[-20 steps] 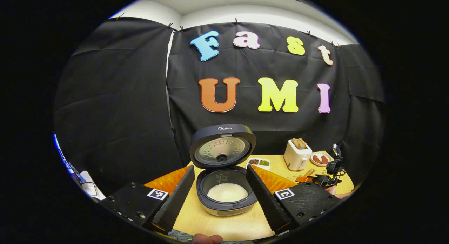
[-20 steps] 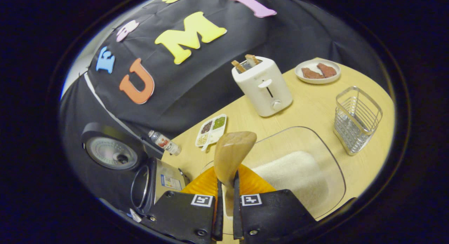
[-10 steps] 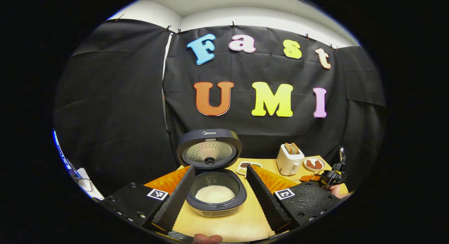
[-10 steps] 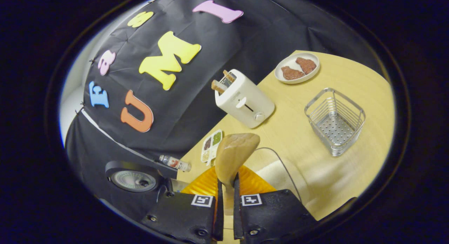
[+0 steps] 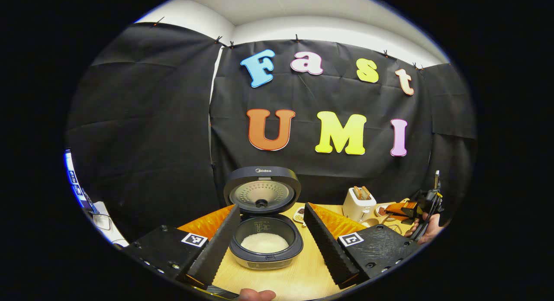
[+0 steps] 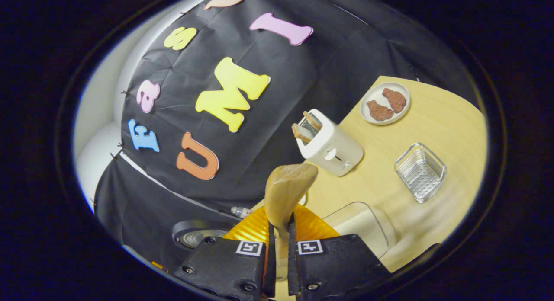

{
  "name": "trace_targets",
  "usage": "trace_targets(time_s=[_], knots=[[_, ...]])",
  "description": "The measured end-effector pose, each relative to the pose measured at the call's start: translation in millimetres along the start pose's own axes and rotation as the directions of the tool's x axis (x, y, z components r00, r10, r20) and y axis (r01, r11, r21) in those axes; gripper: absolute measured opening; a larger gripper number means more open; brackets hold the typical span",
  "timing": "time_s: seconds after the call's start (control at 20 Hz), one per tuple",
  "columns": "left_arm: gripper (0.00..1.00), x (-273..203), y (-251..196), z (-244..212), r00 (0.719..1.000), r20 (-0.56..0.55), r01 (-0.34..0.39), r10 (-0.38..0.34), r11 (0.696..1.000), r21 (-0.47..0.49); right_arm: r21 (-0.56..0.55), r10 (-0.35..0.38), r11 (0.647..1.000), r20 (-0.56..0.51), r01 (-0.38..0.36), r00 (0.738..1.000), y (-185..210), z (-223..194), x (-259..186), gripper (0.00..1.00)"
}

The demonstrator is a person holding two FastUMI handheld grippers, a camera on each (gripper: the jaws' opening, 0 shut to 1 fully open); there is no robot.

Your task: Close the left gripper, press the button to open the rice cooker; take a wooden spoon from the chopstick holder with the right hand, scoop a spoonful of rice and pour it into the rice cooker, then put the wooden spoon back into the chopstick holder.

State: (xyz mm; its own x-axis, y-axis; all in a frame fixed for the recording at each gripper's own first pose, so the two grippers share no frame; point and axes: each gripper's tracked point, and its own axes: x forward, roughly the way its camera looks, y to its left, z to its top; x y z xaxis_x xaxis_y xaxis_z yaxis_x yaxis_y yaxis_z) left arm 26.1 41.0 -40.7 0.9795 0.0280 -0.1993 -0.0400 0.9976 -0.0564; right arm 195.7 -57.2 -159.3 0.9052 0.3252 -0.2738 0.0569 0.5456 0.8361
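Note:
The rice cooker (image 5: 265, 249) stands open on the table, lid (image 5: 262, 190) upright, white rice in its pot. My left gripper (image 5: 271, 210) hangs open in front of it, one finger on each side, holding nothing. My right gripper (image 6: 279, 226) is shut on the handle of the wooden spoon (image 6: 289, 190), whose bowl points up and forward with no rice showing on it. The wire chopstick holder (image 6: 420, 171) stands empty, far below to the right. A clear container of rice (image 6: 359, 225) lies just beneath the right gripper. In the left gripper view, the right gripper (image 5: 411, 208) is raised at the far right in a hand (image 5: 426, 229).
A white toaster (image 6: 331, 145) with two slices stands by the back wall. A plate (image 6: 385, 104) with brown pieces sits behind the holder. A small bottle (image 6: 240, 211) lies near the cooker lid (image 6: 194, 236). A divided snack dish (image 5: 298, 214) sits behind the cooker.
My right gripper has lifted with the spoon and swung round; the rice container and the holder now look smaller and lower. My left gripper has drawn back a little from the cooker.

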Motion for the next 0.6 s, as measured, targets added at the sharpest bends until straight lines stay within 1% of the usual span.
trace_targets(time_s=[0.2,0.4,0.5,0.6], knots=[[0.95,-10.7,25.8,3.0,0.999,0.020,-0.050,0.050,0.999,-0.018,0.026,0.096,0.995,-0.059,-0.095,0.994,62.4,-26.9,18.0,0.16],[0.95,-19.1,55.4,0.3,0.996,0.026,-0.079,0.080,0.997,-0.015,-0.019,0.161,0.986,-0.134,-0.165,0.978,122.7,-71.9,43.5,0.16],[0.95,-21.3,72.4,-1.2,0.996,0.028,-0.090,0.090,0.996,-0.013,-0.044,0.178,0.981,-0.174,-0.188,0.968,147.4,-96.9,59.0,0.16],[0.95,-21.7,88.4,-3.8,0.994,0.030,-0.101,0.101,0.995,-0.010,-0.082,0.178,0.977,-0.203,-0.198,0.963,166.6,-121.2,72.9,0.16]])
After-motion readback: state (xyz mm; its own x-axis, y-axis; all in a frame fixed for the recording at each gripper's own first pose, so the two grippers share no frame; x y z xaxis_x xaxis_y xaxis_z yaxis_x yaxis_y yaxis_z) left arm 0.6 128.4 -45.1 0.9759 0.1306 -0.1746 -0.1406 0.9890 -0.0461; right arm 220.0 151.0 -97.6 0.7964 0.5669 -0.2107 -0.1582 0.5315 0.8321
